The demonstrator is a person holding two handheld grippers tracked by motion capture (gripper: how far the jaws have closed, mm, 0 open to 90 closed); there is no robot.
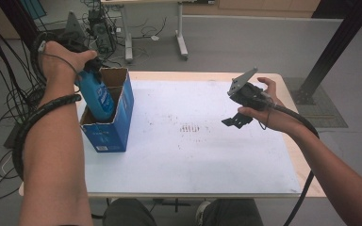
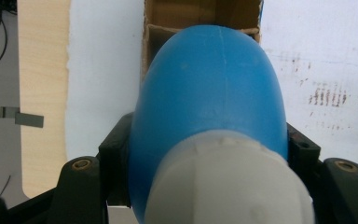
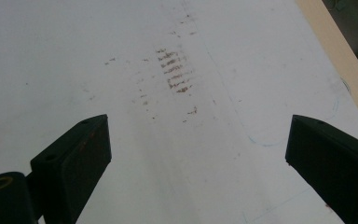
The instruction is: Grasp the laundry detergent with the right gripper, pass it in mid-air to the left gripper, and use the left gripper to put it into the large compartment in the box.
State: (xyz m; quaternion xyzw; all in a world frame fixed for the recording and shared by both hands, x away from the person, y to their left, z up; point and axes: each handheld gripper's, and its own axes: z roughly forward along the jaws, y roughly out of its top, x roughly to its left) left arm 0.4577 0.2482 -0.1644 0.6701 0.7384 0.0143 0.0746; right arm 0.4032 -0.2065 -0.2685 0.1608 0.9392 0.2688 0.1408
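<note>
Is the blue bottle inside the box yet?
Partly in. The bottle's bottom is down inside the open box; its top sticks out, gripped by the left gripper.

One bottle (image 1: 97,96), blue with a grey cap, is showing in the high view, and one box (image 1: 118,123) of blue cardboard is standing on one table (image 1: 217,160). Two grippers are showing there: the left gripper (image 1: 88,66) and the right gripper (image 1: 237,120). Two forearms are coming in from below. One patch of brown marks (image 1: 191,128) is lying on the white table top. Behind, one second table (image 1: 179,37) is standing on the floor
</note>
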